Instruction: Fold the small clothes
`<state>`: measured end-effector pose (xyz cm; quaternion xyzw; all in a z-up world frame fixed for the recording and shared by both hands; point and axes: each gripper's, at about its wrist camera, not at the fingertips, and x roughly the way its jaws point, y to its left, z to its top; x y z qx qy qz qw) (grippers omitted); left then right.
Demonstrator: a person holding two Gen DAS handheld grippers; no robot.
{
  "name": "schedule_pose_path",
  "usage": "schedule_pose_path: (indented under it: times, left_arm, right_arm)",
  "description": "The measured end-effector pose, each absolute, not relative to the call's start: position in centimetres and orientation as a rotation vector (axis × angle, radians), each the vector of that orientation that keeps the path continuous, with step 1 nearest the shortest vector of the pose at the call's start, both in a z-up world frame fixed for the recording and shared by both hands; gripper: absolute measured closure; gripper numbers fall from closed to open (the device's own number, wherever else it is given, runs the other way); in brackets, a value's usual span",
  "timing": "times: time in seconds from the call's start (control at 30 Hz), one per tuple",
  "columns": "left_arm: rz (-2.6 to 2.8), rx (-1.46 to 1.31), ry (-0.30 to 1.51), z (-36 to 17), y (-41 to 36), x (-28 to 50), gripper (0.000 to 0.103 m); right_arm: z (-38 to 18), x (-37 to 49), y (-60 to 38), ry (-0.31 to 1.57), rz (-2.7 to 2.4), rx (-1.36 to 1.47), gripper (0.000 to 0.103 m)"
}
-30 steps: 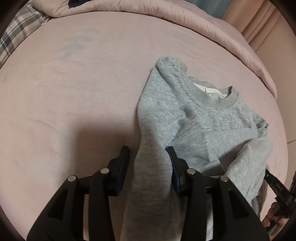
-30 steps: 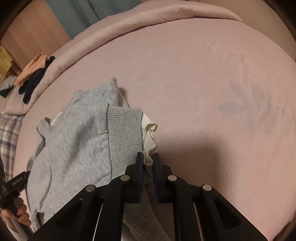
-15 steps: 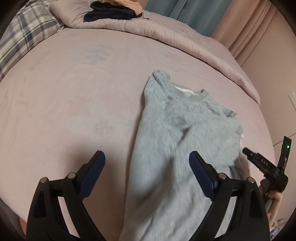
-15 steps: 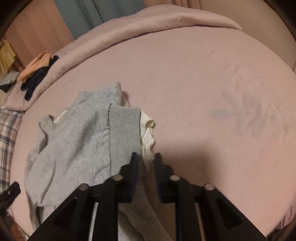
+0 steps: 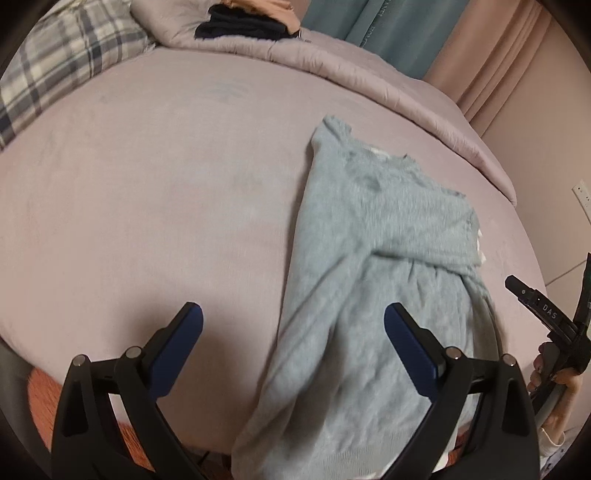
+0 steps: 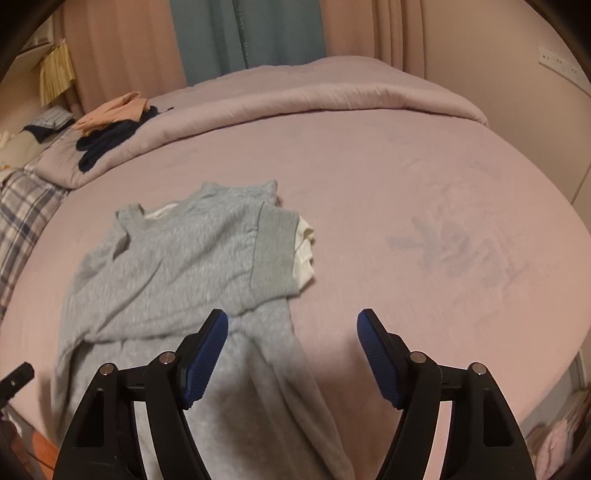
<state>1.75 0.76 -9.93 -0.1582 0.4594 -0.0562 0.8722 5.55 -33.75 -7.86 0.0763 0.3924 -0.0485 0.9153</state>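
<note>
A small grey sweatshirt [image 5: 373, 280] lies partly folded on a pink bed [image 5: 147, 192], one sleeve across its front, as the left gripper [image 5: 293, 332] and right gripper [image 6: 292, 341] hover above, fingers opening wide, holding nothing.

A bed [image 6: 369, 177] covered by a pale pink sheet is seen in both views, with a faint grey leaf print [image 6: 454, 240] on its right part. A folded pink duvet [image 6: 295, 96] is laid along the far edge. On the duvet, dark navy garments [image 6: 107, 144] are piled with a peach garment [image 6: 114, 110] touching them. A plaid pillow [image 5: 62, 70] is placed at the left. Behind the bed, a teal curtain [image 6: 243, 33] is hung between pink curtains [image 6: 122, 44]. A wall socket [image 6: 557, 62] is fixed at the right.
</note>
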Motion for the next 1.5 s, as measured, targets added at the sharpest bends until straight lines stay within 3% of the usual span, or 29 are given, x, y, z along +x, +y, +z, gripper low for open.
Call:
schedule_pose_path:
  times: [0.43, 0.77, 1.17, 1.27, 1.37, 1.43, 1.5]
  left_arm:
    - [-0.132, -0.371, 1.004, -13.1, 0.6, -2.2, 0.009]
    - [-0.155, -0.398, 0.979, -13.9, 0.3, -3.7, 0.011]
    - [-0.171, -0.401, 0.971, -14.4, -0.2, -4.0, 0.023]
    - [-0.192, -0.434, 0.974, -14.5, -0.2, -4.0, 0.024]
    - [-0.192, -0.424, 0.973, -14.6, -0.5, -4.0, 0.029]
    - [-0.211, -0.414, 0.974, -14.6, -1.0, -4.0, 0.048]
    - [-0.235, -0.403, 0.982, -14.6, -1.4, -3.9, 0.056]
  right_arm:
    - [-10.3, -0.1, -34.6, 0.809, -0.028, 0.227, 0.021]
    - [-13.2, -2.7, -36.5, 0.871, -0.033, 0.248, 0.021]
    - [-14.6, -4.2, -36.2, 0.862, -0.017, 0.261, 0.021]
    - [-14.7, -4.2, -35.8, 0.863, -0.017, 0.244, 0.026]
    - [-14.8, -4.3, -35.4, 0.863, -0.022, 0.231, 0.032]
    - [-14.8, -4.3, -35.3, 0.859, -0.006, 0.252, 0.041]
    - [-14.8, -4.2, -35.2, 0.859, 0.023, 0.278, 0.047]
